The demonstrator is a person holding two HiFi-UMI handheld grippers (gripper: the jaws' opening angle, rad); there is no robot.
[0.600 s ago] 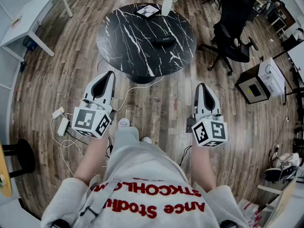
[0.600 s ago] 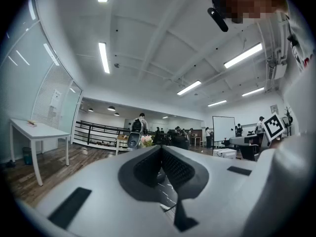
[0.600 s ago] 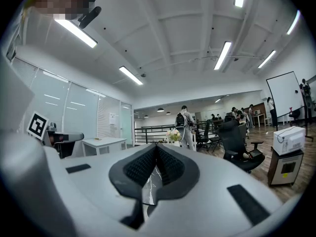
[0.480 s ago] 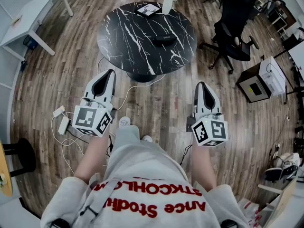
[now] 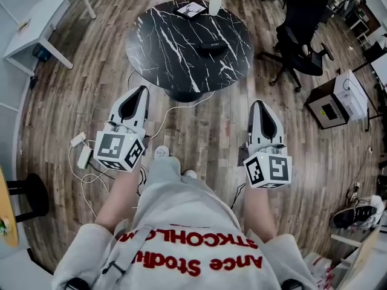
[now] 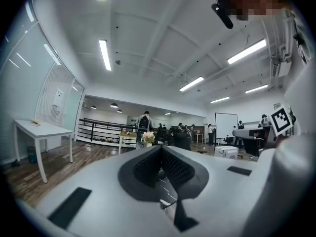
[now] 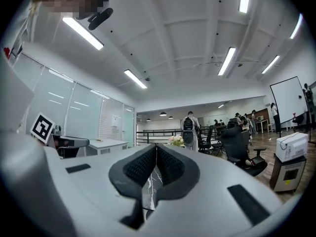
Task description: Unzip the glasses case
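Seemingly, red sweatshirt print reads Acne Studios; glasses case lettering illegible.

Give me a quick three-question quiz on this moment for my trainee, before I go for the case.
1. True or false: the glasses case is clamped in the right gripper.
2. Where does the glasses case lie? A: on the wooden floor. B: on the round black marble table. C: on the office chair.
3. How do the jaws of the left gripper stand?

Key
1. False: the right gripper is shut on nothing, held short of the table.
2. B.
3. Together, with nothing between them.
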